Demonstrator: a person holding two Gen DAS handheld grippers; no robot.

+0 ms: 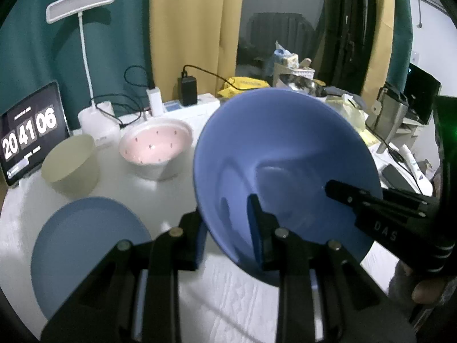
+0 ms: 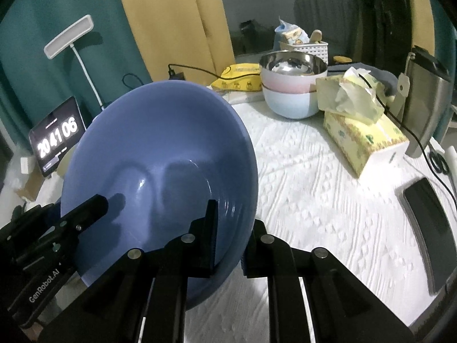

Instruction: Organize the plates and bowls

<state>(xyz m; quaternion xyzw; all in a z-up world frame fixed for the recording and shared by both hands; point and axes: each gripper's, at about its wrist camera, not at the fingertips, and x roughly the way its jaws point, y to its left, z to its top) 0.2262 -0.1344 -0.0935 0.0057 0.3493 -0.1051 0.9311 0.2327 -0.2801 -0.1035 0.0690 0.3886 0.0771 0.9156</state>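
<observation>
A white textured cloth [image 2: 328, 200] covers the table, with teal and mustard curtains hanging behind it. Nearest the cameras, the blue bowl [image 1: 285, 165] is tilted up on edge above the cloth, its hollow facing both lenses. The left gripper [image 1: 228, 228] is clamped on the bowl's lower rim, one finger inside the hollow and the other behind the wall. The right gripper [image 2: 228, 234] pinches the same rim on the opposite side in the same way, one finger inside and one outside, so both sets of fingers are closed onto the bowl's wall. To the left of the blue bowl, a blue plate [image 1: 85, 251] lies flat on the cloth. Beyond the plate stands a cream bowl [image 1: 71, 165], and just beside it a pink dotted bowl [image 1: 155, 148]. Farther back and left of the blue bowl, a tablet [image 1: 31, 131] shows 20 41 06, with a white desk lamp [image 1: 82, 3] rising behind it. To the right of the blue bowl sits a yellow tissue box [image 2: 362, 131], and beyond it a stack of bowls [image 2: 292, 85] with a steel one on top.
</observation>
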